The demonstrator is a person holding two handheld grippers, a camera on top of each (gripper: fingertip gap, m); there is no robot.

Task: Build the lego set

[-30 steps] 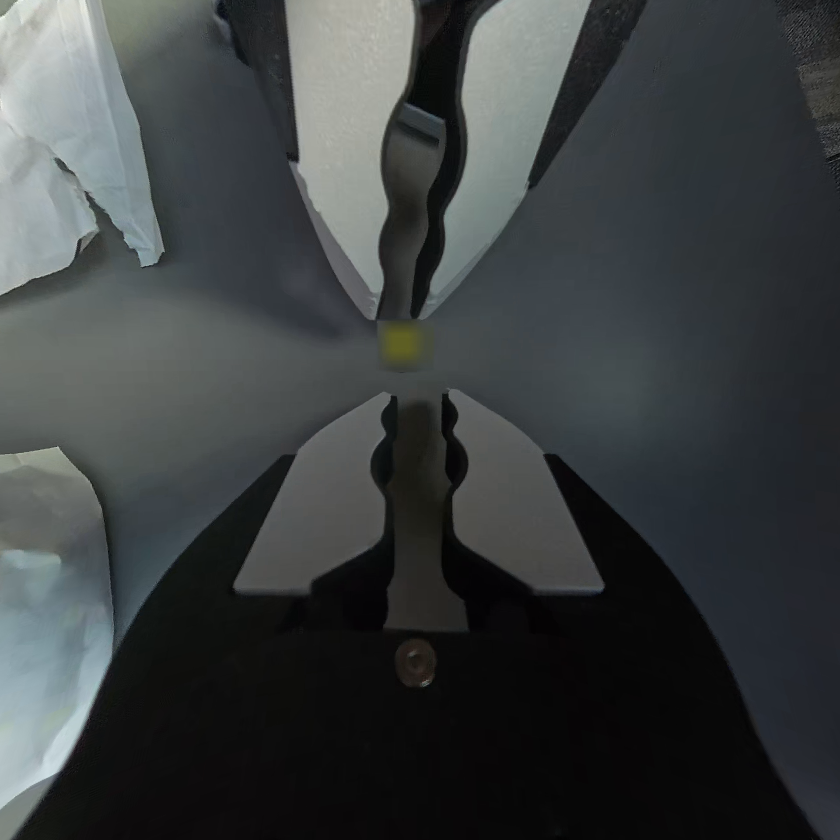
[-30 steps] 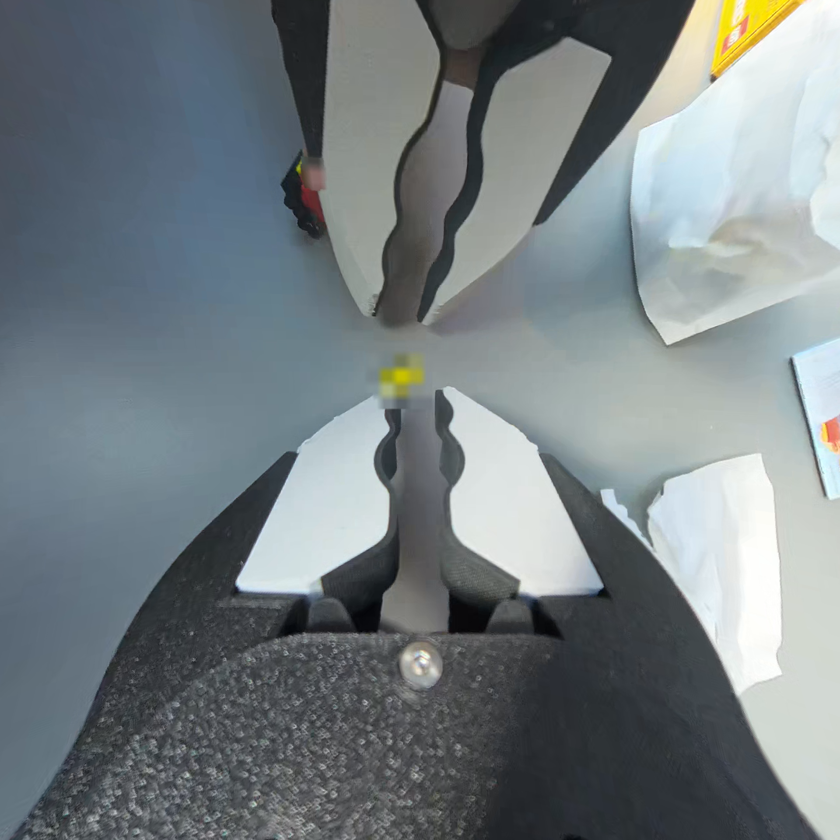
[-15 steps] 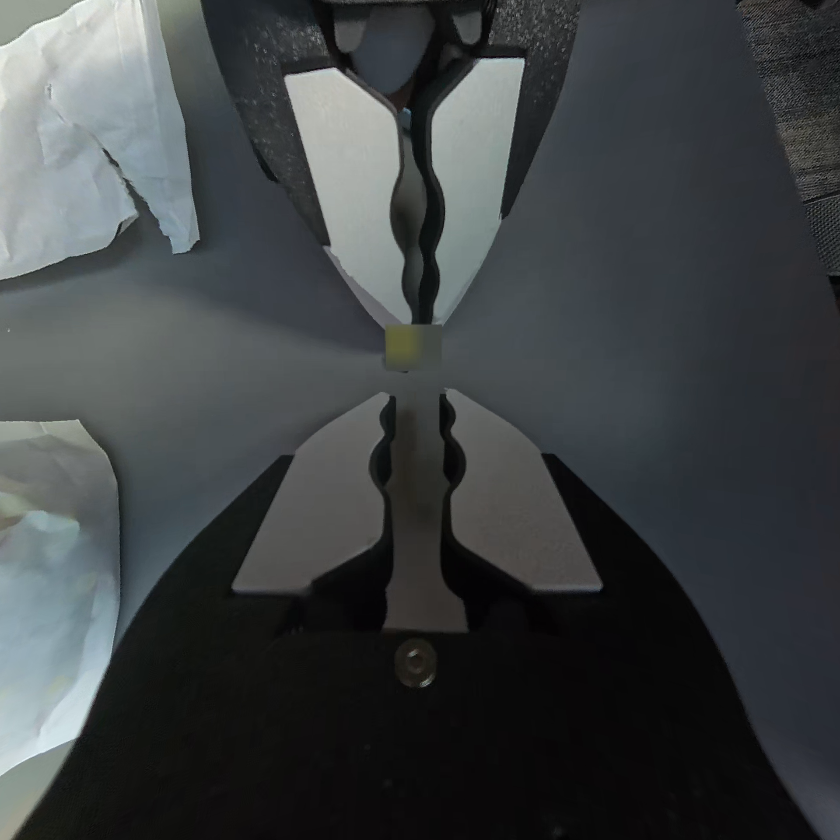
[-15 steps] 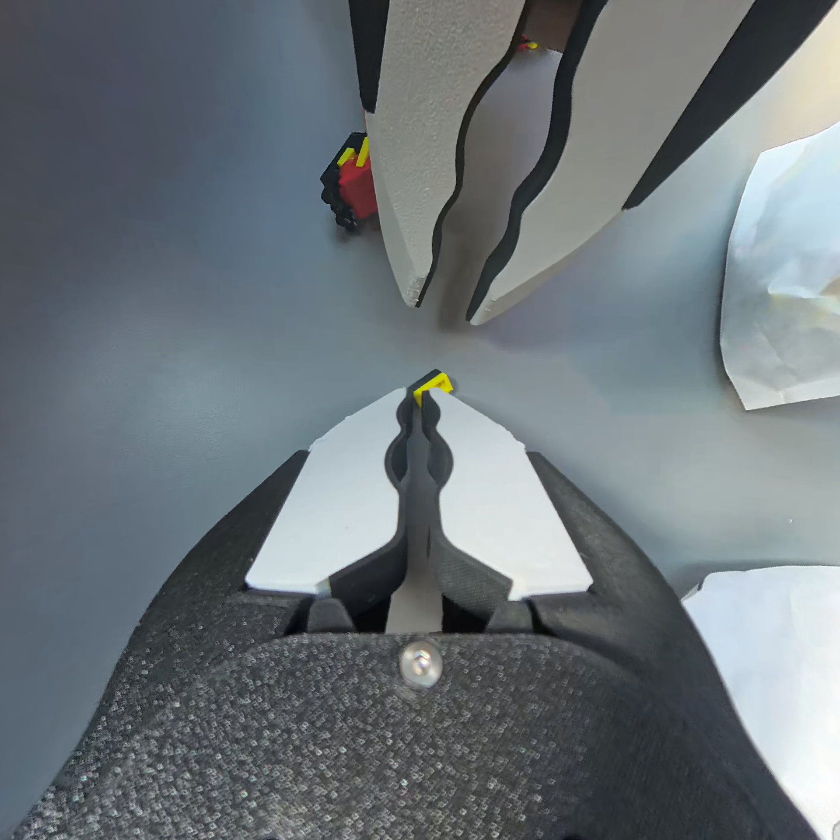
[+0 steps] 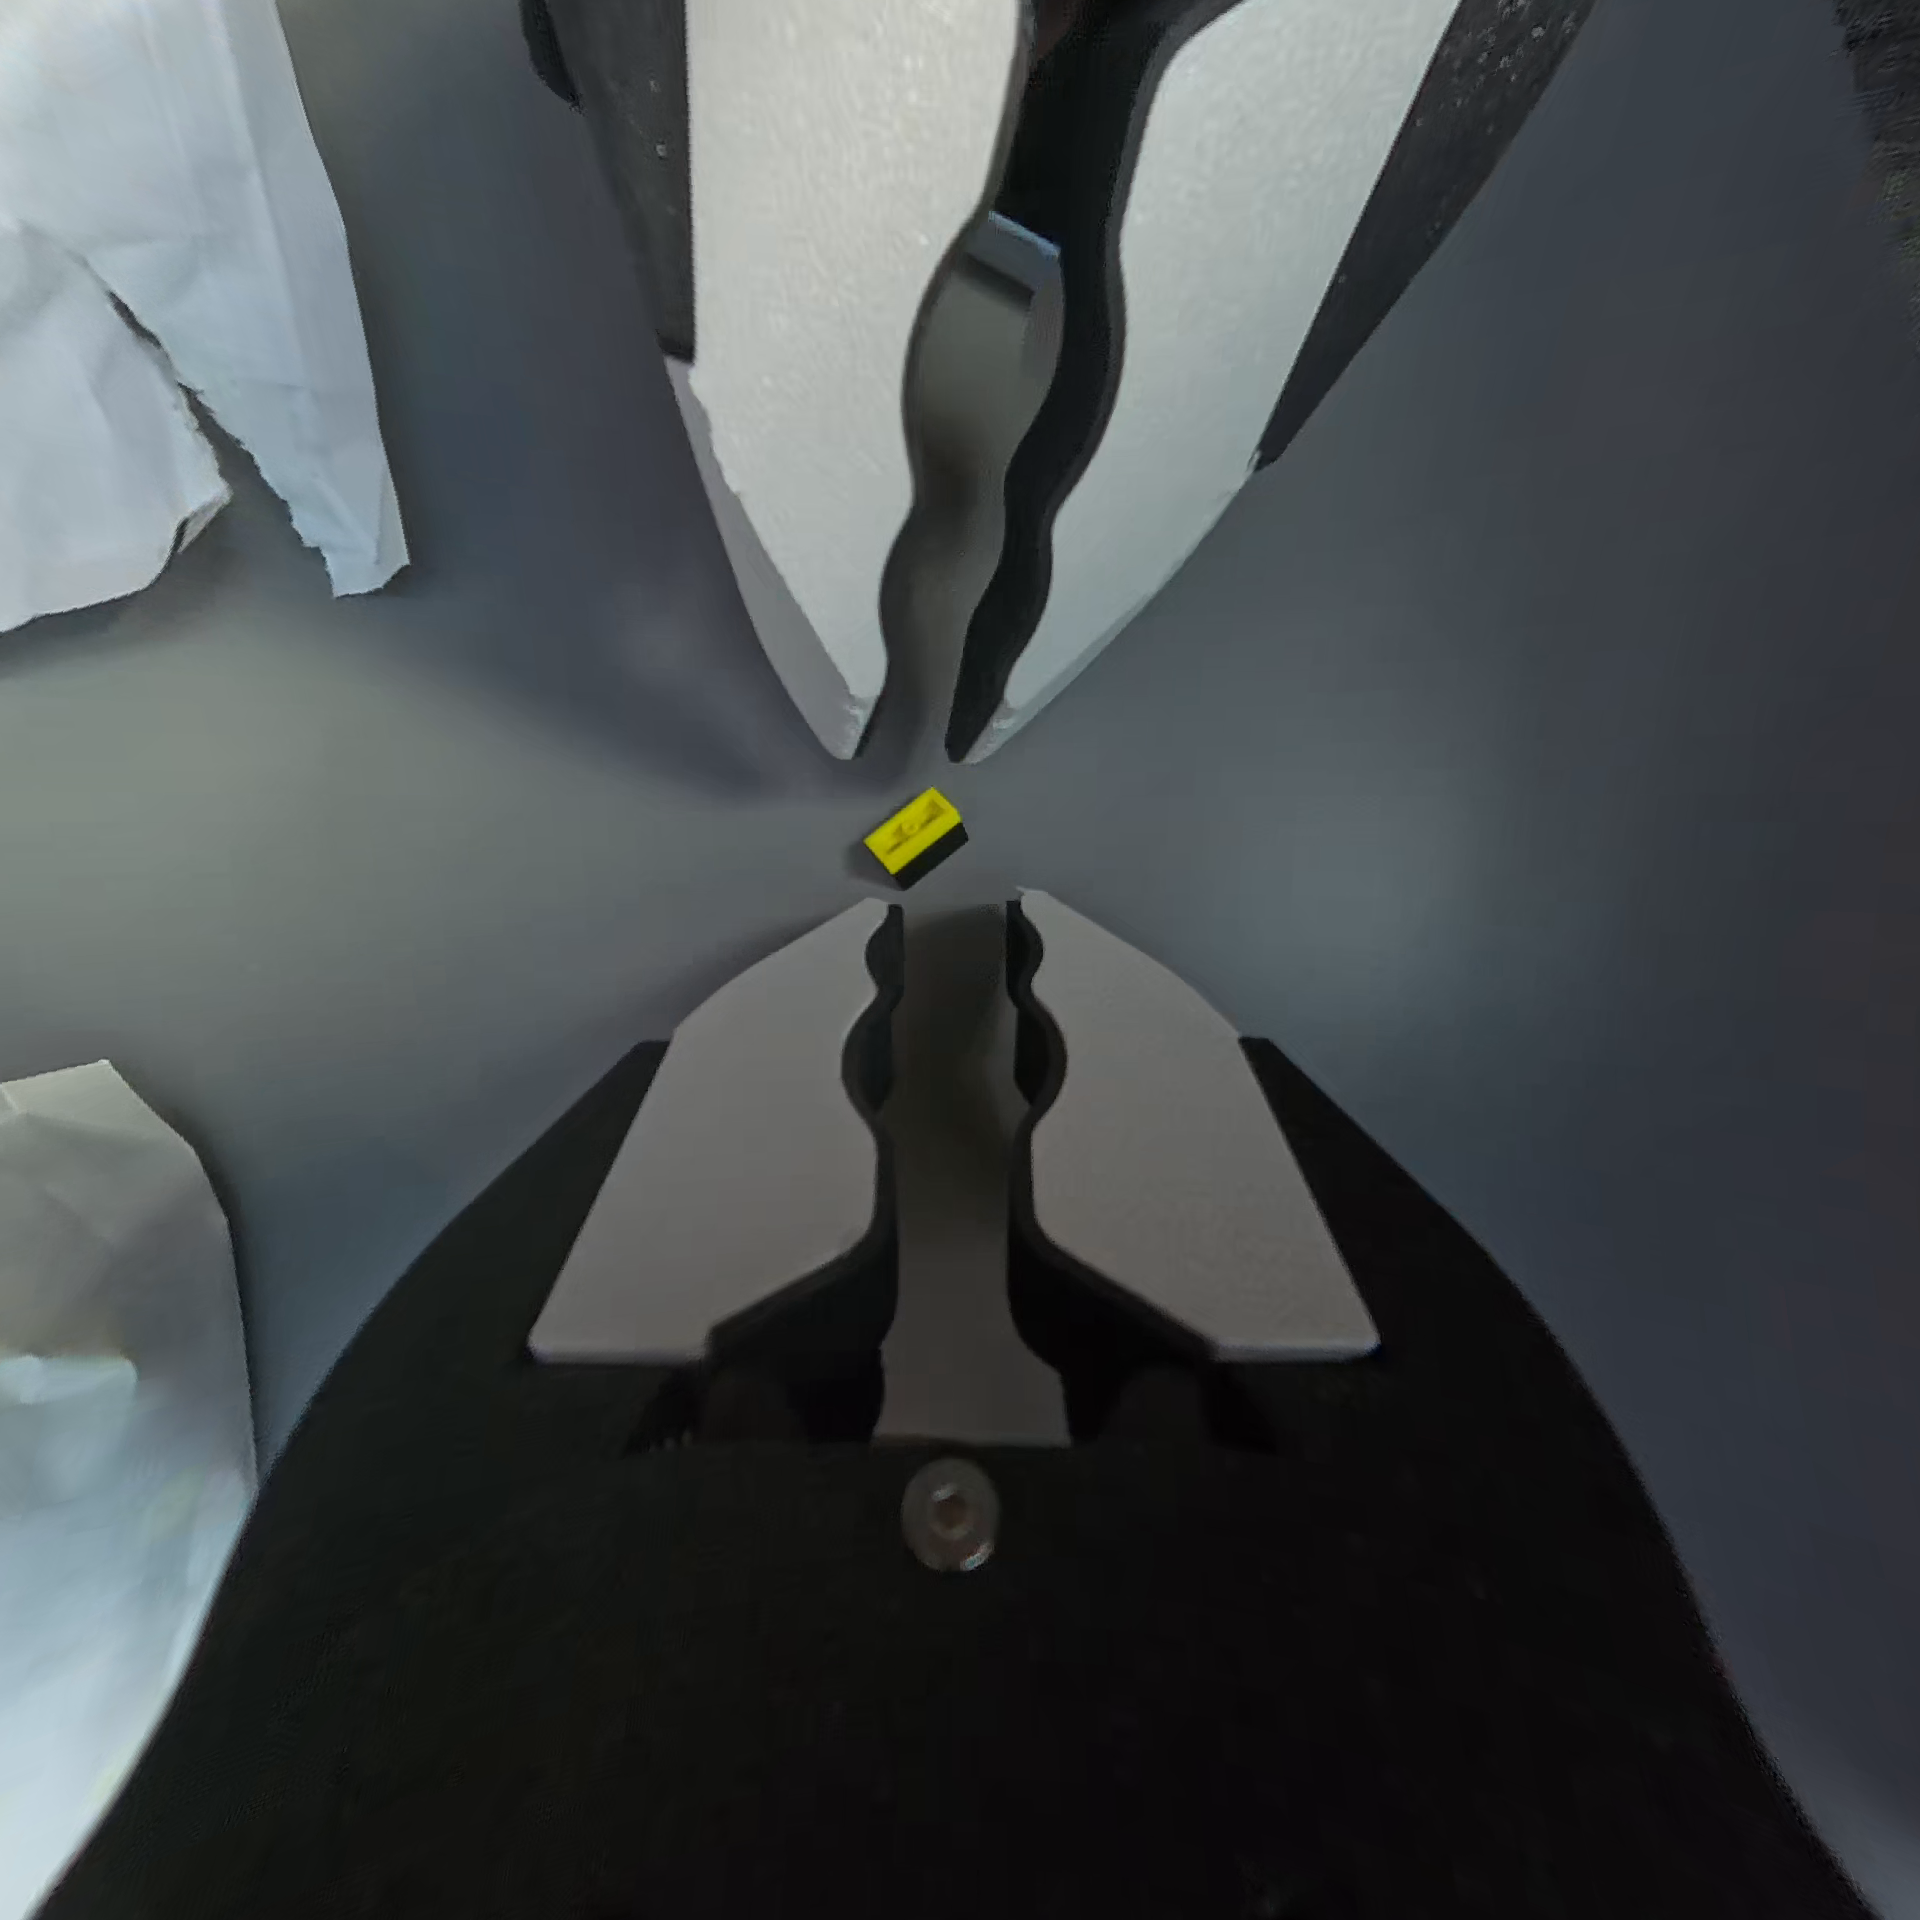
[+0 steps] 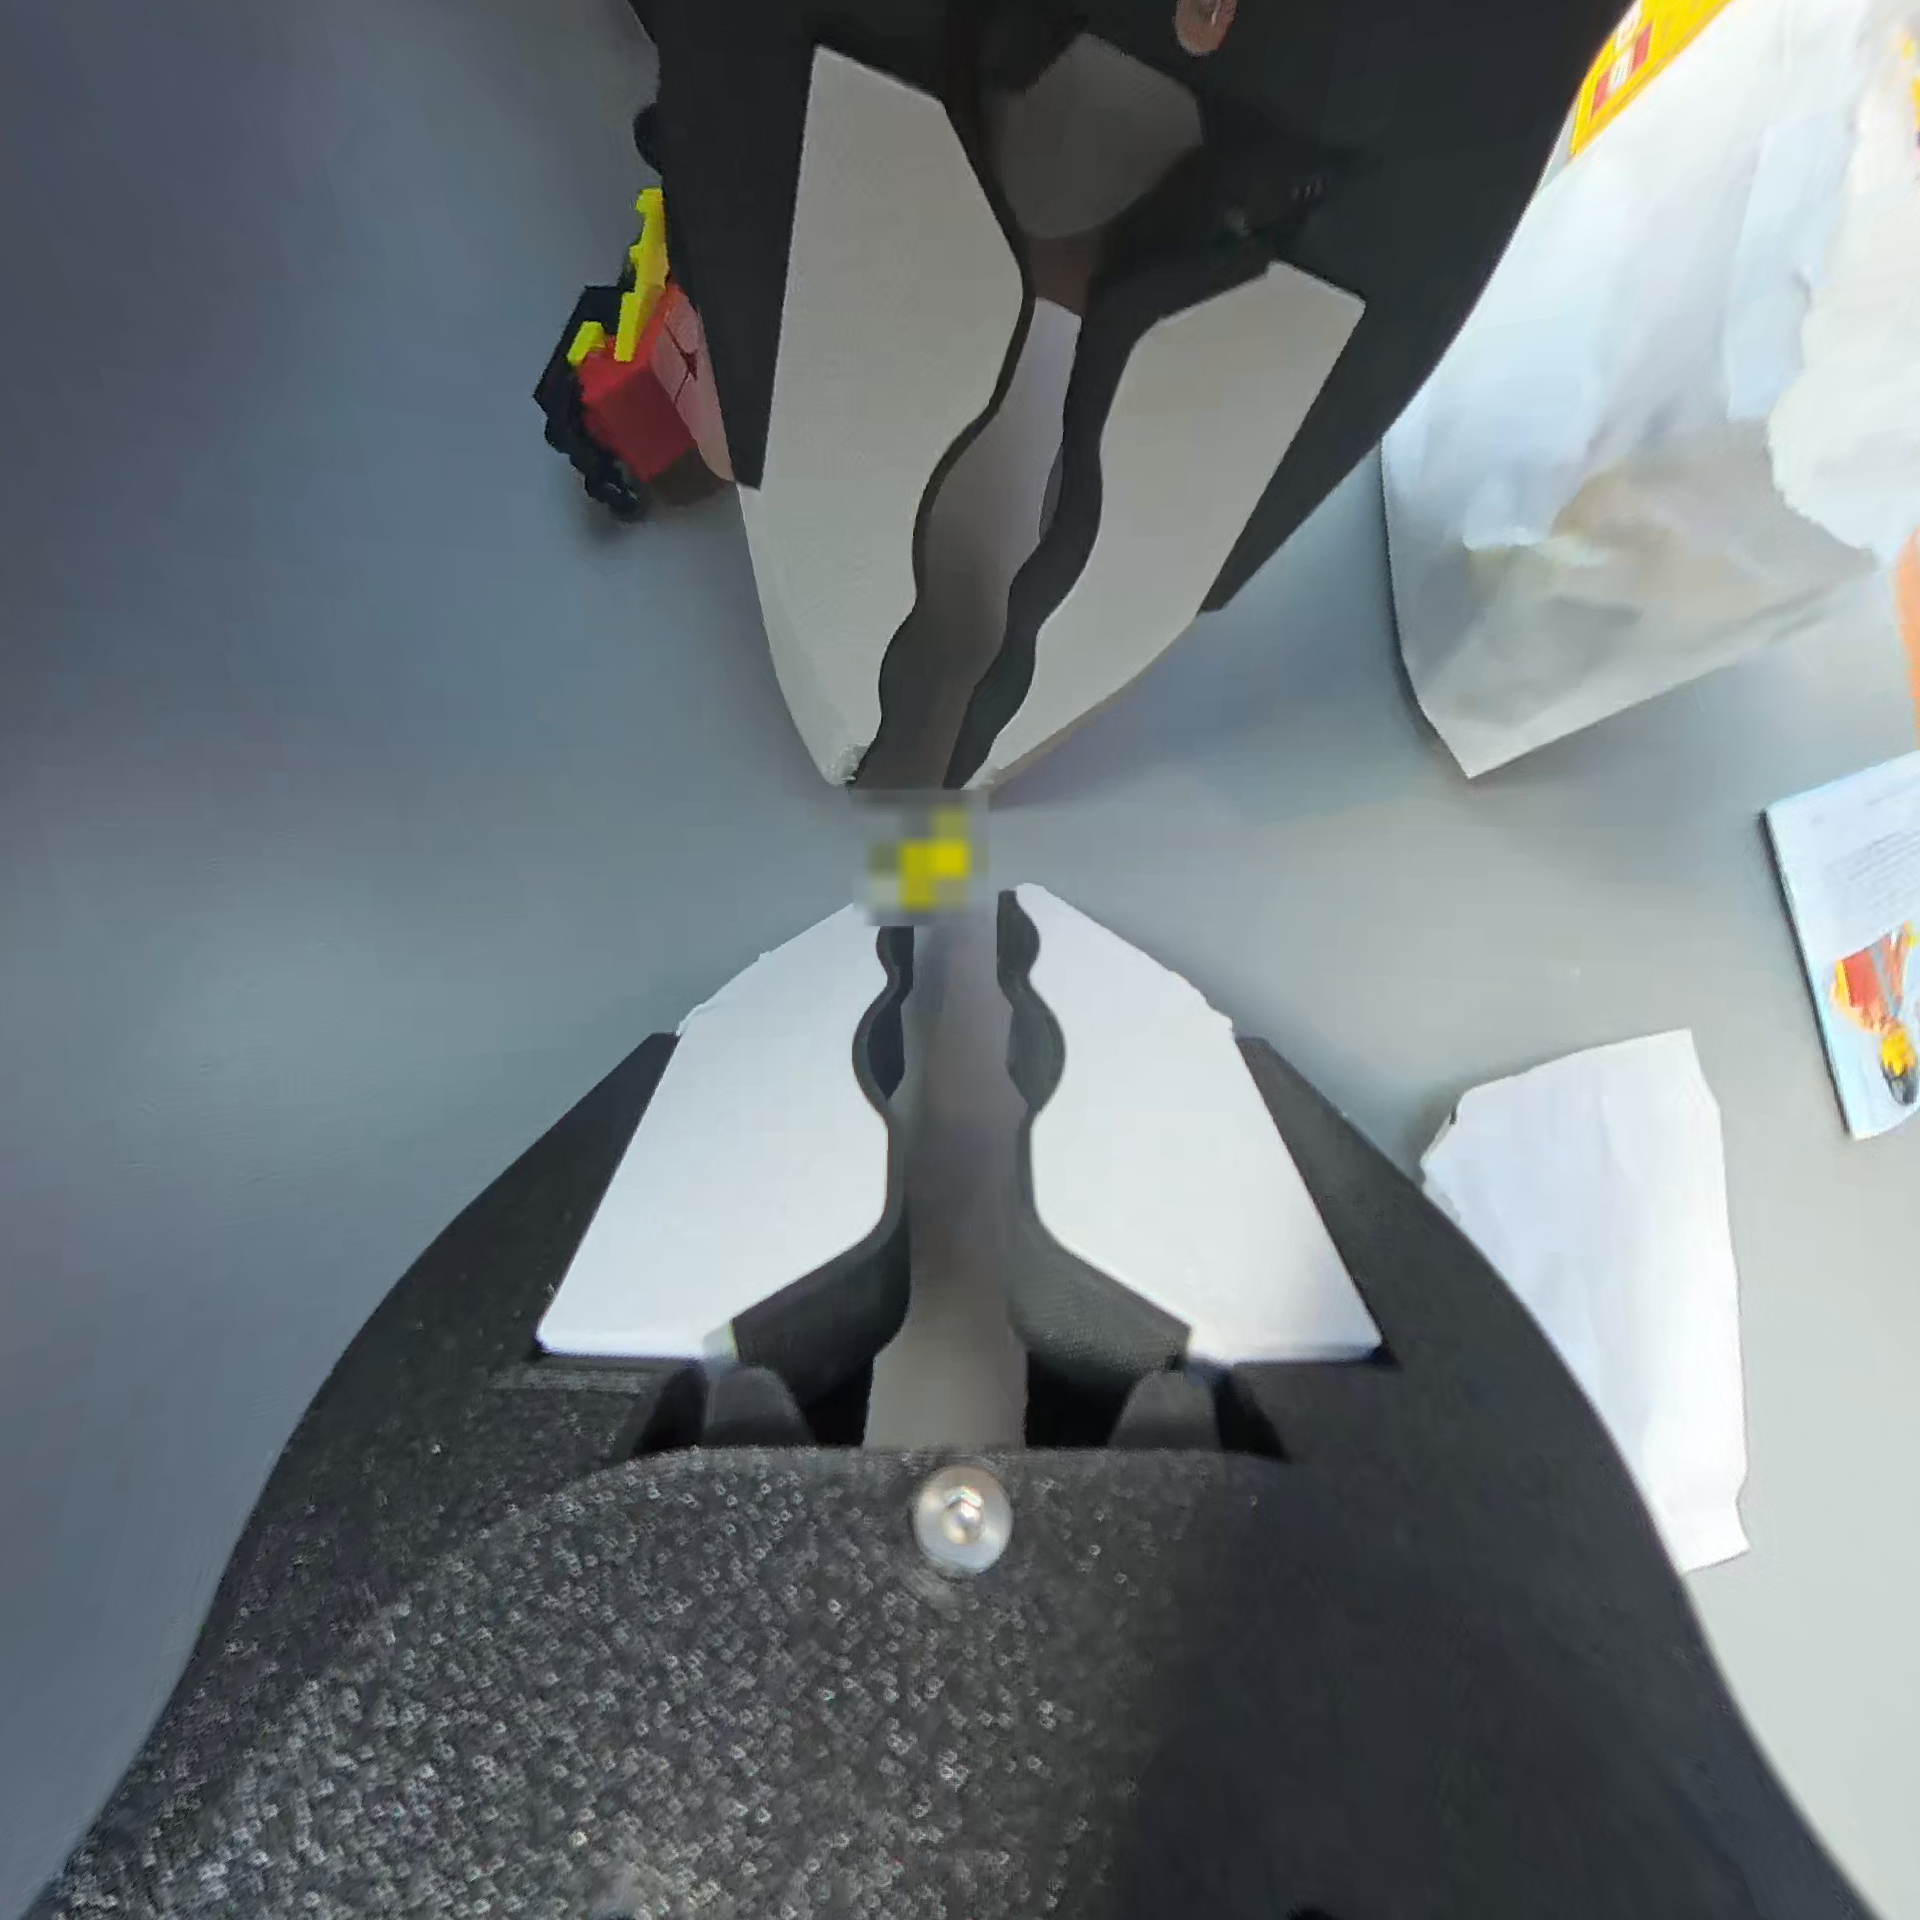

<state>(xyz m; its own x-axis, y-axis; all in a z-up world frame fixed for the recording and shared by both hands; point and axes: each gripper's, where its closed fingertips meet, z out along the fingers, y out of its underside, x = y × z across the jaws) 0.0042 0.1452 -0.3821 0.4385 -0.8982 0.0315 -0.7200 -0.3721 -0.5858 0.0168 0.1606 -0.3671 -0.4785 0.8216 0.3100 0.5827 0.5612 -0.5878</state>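
- Two grippers faced each other tip to tip over a grey table [image 5: 1558,831], with a small yellow-and-black lego piece [image 5: 916,837] lying on the table between their tips.
- In the left wrist view, the left gripper [image 5: 948,906] had its jaws parted by a narrow gap and gripped nothing; the piece sat just beyond its fingertips, apart from them.
- The right gripper [image 5: 906,740] pointed in from the far side, its jaws also slightly parted, tips just short of the piece.
- In the right wrist view, the right gripper [image 6: 954,906] showed the same narrow opening with nothing between its fingers; the piece [image 6: 930,857] there was covered by a mosaic patch, so its contact with either tip could not be told.
- The left gripper [image 6: 902,764] came in from the top of that view.
- A partly built red, yellow and black lego model [image 6: 634,395] stood on the table beside the left gripper, partly hidden by it.
- Crumpled white paper bags [image 6: 1621,416] and a torn paper scrap [image 6: 1600,1268] lay well to the side, with a printed booklet [image 6: 1860,935] near the edge.
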